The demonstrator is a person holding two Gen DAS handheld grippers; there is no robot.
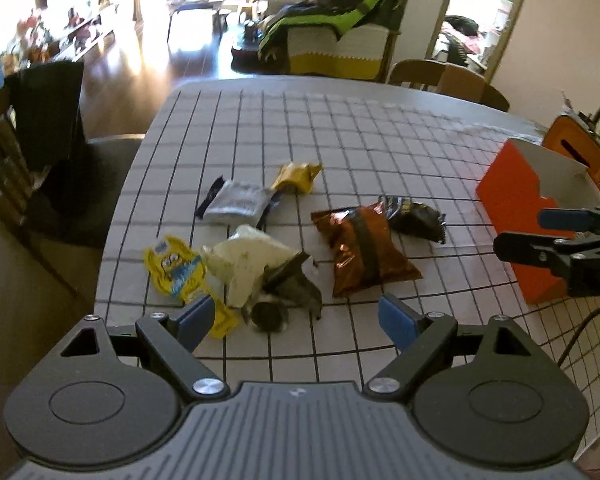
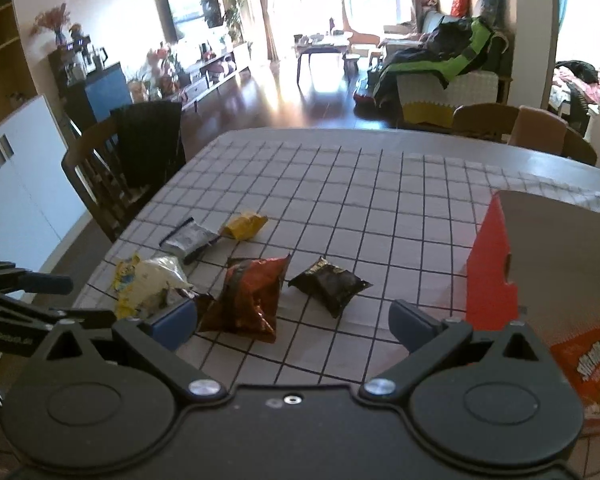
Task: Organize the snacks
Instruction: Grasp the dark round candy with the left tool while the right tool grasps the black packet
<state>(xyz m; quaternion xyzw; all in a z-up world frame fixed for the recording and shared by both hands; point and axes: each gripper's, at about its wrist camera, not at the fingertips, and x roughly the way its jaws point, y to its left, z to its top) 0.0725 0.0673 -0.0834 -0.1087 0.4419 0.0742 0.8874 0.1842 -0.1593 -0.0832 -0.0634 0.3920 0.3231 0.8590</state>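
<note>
Several snack packets lie on the checked tablecloth (image 1: 380, 140): a brown-orange bag (image 1: 364, 254) (image 2: 252, 296), a black bag (image 1: 416, 216) (image 2: 330, 282), a white bag (image 1: 252, 262) (image 2: 156, 280), a yellow cartoon packet (image 1: 174, 270), a silver packet (image 1: 236, 202) (image 2: 186, 238) and a mustard packet (image 1: 296, 178) (image 2: 244, 226). My left gripper (image 1: 296, 320) is open and empty, just short of the white bag. My right gripper (image 2: 296, 322) is open and empty, near the brown-orange bag; it also shows in the left wrist view (image 1: 540, 236).
An open orange box (image 1: 528, 208) (image 2: 496, 264) stands at the table's right; a red snack pack (image 2: 592, 368) lies in it. Wooden chairs stand at the left (image 2: 108, 176) and far side (image 2: 500, 120). An orange object (image 1: 580, 148) sits behind the box.
</note>
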